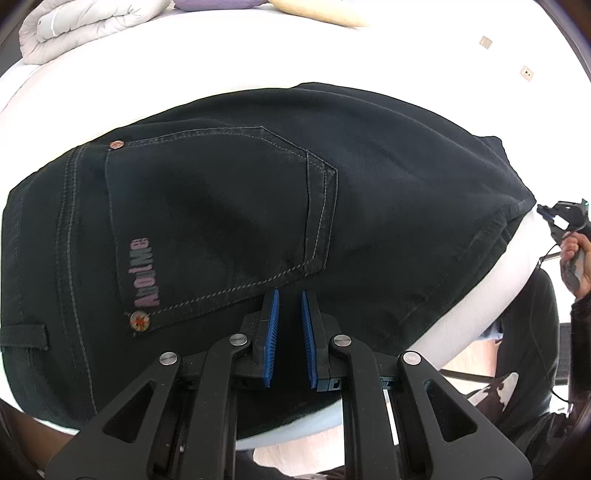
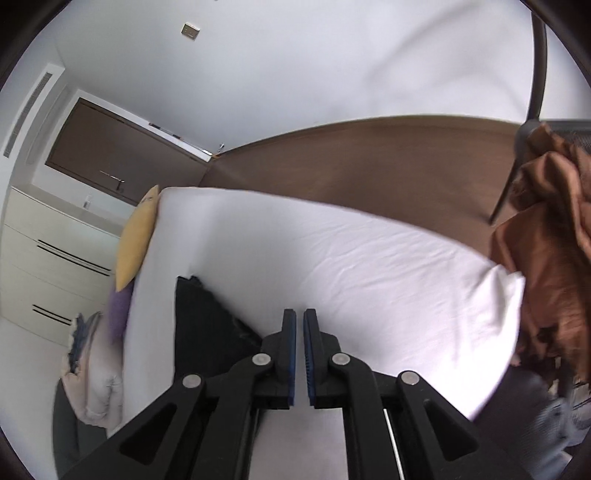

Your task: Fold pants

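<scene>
The pants (image 1: 240, 206) lie flat on the white bed (image 1: 388, 55), seat side up, already doubled into a compact dark block, and I judge the fold to be nearly done. They are near-black denim with pale stitching. The back pocket (image 1: 214, 221) faces me, with a copper rivet (image 1: 140, 320) at its near corner and pinkish lettering (image 1: 142, 273) along its edge.

My left tongs (image 1: 290, 295) hover just over the pants below the pocket, blue pads a small gap apart, gripping nothing; I take it they are there to press the stack flat. My right tongs (image 2: 300, 314) are off the pants' far-right edge, raised over bare sheet, pads almost together with a thin slit between, holding nothing. Only a dark corner of the pants shows to their left in that view.

Beyond the pants, toward the head of the bed, sit a bundled grey duvet (image 1: 74, 33), a purple cushion (image 1: 218, 3) and a yellow pillow (image 2: 136, 240). A brown cloth (image 2: 554, 240) hangs past the bed's other end.
</scene>
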Demonstrator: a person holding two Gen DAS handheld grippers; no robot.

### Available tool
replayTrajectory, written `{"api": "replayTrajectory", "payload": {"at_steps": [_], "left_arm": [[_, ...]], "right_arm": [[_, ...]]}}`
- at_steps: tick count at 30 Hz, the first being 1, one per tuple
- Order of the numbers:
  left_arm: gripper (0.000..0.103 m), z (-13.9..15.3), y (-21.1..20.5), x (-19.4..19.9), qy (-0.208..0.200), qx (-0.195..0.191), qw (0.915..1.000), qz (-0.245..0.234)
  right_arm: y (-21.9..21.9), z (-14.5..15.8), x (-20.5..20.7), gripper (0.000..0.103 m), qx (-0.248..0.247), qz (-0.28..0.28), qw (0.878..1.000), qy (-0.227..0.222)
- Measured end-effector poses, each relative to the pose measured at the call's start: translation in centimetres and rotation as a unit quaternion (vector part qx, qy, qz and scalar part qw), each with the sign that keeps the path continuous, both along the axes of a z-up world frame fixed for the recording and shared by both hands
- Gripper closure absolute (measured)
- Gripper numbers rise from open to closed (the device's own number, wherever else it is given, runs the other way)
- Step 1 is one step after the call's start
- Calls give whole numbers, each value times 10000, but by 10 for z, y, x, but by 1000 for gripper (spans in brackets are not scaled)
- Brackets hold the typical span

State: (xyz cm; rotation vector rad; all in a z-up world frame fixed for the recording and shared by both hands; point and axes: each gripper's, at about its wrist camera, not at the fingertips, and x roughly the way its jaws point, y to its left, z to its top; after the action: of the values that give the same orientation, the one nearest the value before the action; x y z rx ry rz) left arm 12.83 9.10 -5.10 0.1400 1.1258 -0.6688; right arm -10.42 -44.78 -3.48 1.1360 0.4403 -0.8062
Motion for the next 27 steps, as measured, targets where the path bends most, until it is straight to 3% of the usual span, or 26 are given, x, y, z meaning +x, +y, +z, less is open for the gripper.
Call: {"api": "replayTrajectory", "payload": {"at_steps": [1, 3, 4, 5, 6, 9, 11, 13, 15, 17, 24, 25, 26, 27], "left_arm": [[90, 1, 2, -2, -23, 20, 10000, 4], [90, 4, 2, -7, -75, 54, 10000, 16], [90, 4, 2, -9, -101, 73, 9999, 27], [90, 5, 2, -12, -125, 79, 9999, 57], [90, 5, 4, -13, -138, 62, 9998, 87], [90, 5, 8, -15, -100, -18, 9999, 136], [90, 5, 12, -15, -74, -50, 9999, 136], [90, 5, 16, -14, -51, -84, 9998, 177], [90, 4, 21, -10, 14, -210, 9995, 235], [90, 1, 24, -8, 49, -296, 9992, 271], [90, -2, 24, -6, 47, -350, 9990, 273], [90, -3, 24, -7, 47, -350, 9990, 269], [90, -4, 24, -7, 46, -348, 9991, 257], [90, -4, 24, -8, 47, -333, 9991, 246]], "right_arm": [[7, 10, 7, 95, -112, 252, 9996, 19], [32, 32, 26, 79, -258, 957, 9950, -125], [51, 40, 40, 49, -246, 1420, 9890, -343], [75, 46, 55, 29, -229, 1878, 9803, -565], [100, 49, 72, 27, -220, 2313, 9704, -660], [160, 38, 123, 31, 152, 3387, 9377, -755], [182, 21, 149, 46, 667, 3690, 9238, -778], [203, 4, 171, 52, 979, 3972, 9108, -552], [216, -5, 181, 52, 976, 4097, 9065, -291], [222, -19, 184, 52, 1272, 4127, 9017, -229], [228, -32, 193, 59, 1437, 3949, 9069, -301], [229, -35, 201, 71, 1443, 3929, 9077, -285], [228, -37, 202, 93, 1438, 3900, 9092, -227], [225, -41, 200, 96, 1453, 3884, 9098, -189]]}}
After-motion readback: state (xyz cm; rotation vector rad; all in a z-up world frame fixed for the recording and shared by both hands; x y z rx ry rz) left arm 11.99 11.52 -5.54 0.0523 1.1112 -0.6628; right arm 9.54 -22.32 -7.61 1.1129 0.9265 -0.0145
